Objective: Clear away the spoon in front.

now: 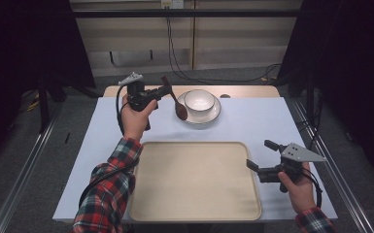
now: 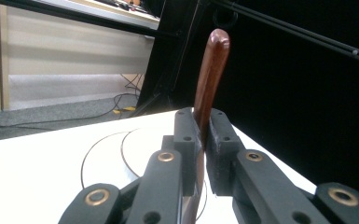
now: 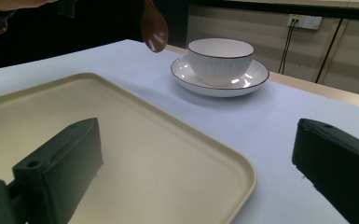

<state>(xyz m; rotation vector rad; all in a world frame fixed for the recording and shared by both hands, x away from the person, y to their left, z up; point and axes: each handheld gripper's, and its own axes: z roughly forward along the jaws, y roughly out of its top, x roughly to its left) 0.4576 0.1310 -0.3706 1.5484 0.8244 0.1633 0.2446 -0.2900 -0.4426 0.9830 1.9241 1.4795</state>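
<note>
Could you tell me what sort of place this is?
Probably a lab or recording studio rather than a home: black curtains flank the table, loose cables cross the floor, and metal rails run alongside.

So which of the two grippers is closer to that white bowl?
The left. The left gripper holds a wooden spoon just beside the bowl; the right gripper waits open at the tray's right edge, well nearer the person.

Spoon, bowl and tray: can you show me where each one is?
Spoon (image 1: 180,111), high view, on its rounded brown scoop.
Bowl (image 3: 220,59), right gripper view, on its white outer wall.
Tray (image 1: 194,216), high view, on its bare beige floor near the front rim.
</note>
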